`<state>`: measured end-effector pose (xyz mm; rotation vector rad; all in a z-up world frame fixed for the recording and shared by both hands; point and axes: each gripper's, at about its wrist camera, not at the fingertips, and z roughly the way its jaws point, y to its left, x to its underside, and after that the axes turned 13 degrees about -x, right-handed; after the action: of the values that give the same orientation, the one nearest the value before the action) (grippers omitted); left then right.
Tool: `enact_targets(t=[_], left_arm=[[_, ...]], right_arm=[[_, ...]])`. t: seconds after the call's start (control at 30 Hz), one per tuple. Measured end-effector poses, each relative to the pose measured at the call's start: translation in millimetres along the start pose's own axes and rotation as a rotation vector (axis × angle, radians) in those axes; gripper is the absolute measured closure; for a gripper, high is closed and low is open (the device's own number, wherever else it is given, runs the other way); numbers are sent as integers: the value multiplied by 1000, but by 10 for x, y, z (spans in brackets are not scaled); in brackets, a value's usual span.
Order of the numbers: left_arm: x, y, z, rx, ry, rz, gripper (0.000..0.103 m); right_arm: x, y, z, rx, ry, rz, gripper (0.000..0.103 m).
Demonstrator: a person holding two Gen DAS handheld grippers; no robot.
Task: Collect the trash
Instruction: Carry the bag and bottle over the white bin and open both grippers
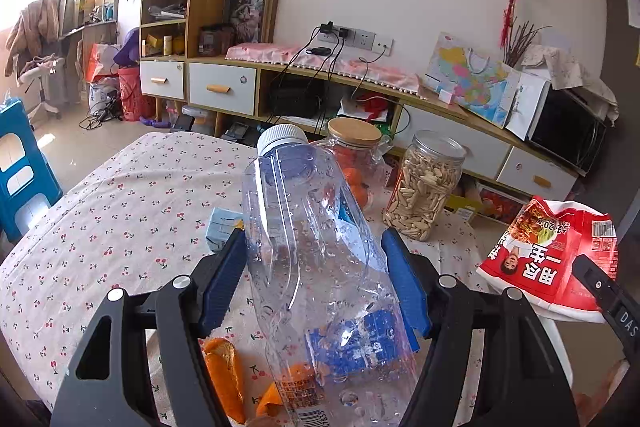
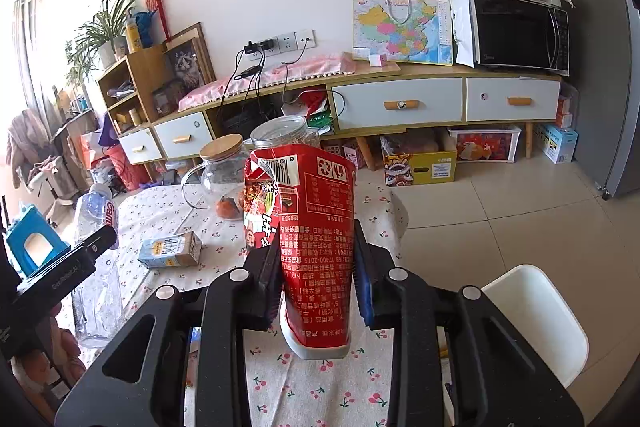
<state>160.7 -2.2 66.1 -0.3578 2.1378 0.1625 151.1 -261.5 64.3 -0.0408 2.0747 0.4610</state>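
While the worktop (image 1: 100, 195) still carries a milk carton (image 2: 171, 250) and orange peel (image 1: 226, 371), the left tool (image 1: 316, 275) clamps the empty plastic bottle (image 1: 316, 247) above it. Right tool (image 2: 316, 267) pinches a crumpled red snack bag (image 2: 316, 227), also lifted; risk: the wet, smooth bottle may slip out if tilted.

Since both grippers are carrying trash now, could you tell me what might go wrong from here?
1. The clear plastic bottle sits tilted in the left gripper and looks wet, so it might slip.
2. The red snack bag is limp; the right gripper pinches only its lower part, so it could sag out.
3. The orange peels and small carton might be forgotten.
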Motion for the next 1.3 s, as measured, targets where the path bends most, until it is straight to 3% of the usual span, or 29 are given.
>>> enact_targets(t=[0.7, 0.97, 1.03, 1.1, 1.2, 1.3], left_arm=[[273, -739, -316, 105, 24, 94, 35], [426, -1173, -445, 167, 33, 163, 35], [463, -1294, -469, 184, 39, 180, 35], [493, -1413, -492, 201, 44, 196, 35], [536, -1606, -546, 230, 46, 219, 35], [577, -1788, -616, 261, 43, 240, 35]], right_arm=[[120, -799, -614, 172, -8, 89, 75], [243, -1222, -715, 292, 64, 177, 74], [277, -1313, -715, 310, 90, 198, 71], [297, -1385, -759, 332, 91, 216, 53], [301, -1432, -856, 403, 68, 203, 36], [300, -1475, -930, 474, 56, 177, 31]])
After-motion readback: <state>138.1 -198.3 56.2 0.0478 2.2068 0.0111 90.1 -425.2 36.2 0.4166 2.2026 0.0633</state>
